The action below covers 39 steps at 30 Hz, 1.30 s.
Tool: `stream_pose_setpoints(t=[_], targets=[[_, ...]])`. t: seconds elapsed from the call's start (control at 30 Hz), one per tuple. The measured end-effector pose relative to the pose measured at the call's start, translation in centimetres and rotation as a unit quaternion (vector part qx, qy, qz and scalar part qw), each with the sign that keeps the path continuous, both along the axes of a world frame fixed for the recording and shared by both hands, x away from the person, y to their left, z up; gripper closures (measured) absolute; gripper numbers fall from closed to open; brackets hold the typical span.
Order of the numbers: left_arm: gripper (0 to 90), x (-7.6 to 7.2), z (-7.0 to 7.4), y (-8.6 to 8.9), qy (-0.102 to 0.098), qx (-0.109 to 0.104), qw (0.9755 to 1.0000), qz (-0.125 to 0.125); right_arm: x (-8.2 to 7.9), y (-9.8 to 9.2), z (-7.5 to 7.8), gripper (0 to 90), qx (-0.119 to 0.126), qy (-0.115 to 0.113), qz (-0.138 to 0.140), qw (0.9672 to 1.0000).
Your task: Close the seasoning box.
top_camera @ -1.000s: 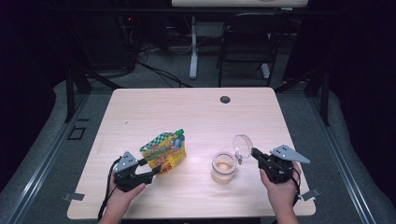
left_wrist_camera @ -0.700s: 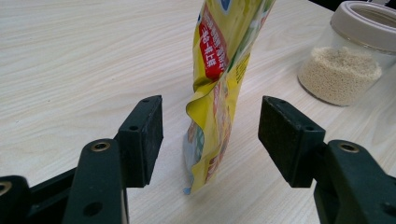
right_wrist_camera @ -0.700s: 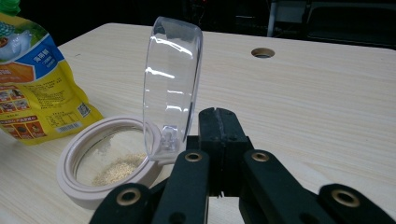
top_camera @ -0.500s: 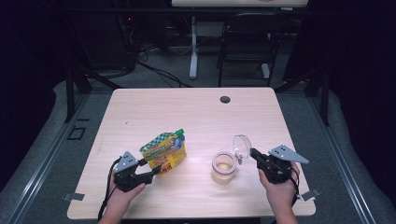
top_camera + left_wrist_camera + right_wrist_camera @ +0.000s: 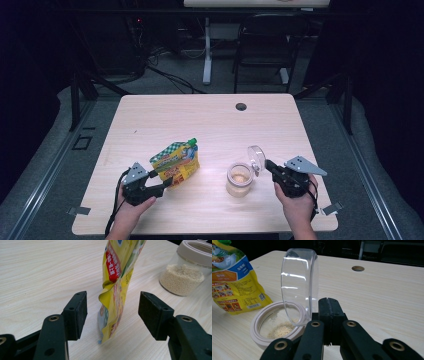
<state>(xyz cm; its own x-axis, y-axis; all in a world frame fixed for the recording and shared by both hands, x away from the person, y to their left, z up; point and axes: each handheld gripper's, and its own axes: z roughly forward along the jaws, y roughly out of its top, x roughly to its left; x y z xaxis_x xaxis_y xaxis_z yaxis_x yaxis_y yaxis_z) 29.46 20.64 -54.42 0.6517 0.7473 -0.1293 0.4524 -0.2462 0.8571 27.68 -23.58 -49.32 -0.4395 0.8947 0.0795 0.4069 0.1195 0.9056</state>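
Two grippers, one pouch and one jar sit on my table (image 5: 150, 120) from above: my left gripper (image 5: 161, 184) at the pouch (image 5: 176, 162), my right gripper (image 5: 267, 164) beside the jar (image 5: 239, 178). Left gripper view: both jaws spread, the pouch (image 5: 117, 285) standing between them, untouched. Right gripper view: jaws pressed together on one clear lid (image 5: 298, 287), upright on edge over the open jar (image 5: 274, 326).
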Motion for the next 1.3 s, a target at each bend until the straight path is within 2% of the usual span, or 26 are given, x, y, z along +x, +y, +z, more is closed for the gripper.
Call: stream_pose_setpoints(t=[0.7,0.87,1.07,1.3], targets=[[40.8,0.0,0.1,0.0,0.001,0.000,1.0000,0.000,-0.3,2.7,-0.7,90.0,-0.024,0.007,0.053,0.9983],[40.8,-0.1,0.2,0.2,-0.004,-0.009,0.9999,0.002,-0.4,2.9,-0.7,90.0,-0.021,0.003,0.055,0.9983],[40.8,-0.2,0.3,0.1,-0.002,-0.006,1.0000,0.002,-0.4,2.7,-0.6,88.6,-0.018,0.002,0.055,0.9983],[40.7,-0.3,0.5,-0.1,-0.007,-0.009,0.9999,0.000,-0.6,2.1,-0.3,87.9,-0.015,-0.003,0.051,0.9986]])
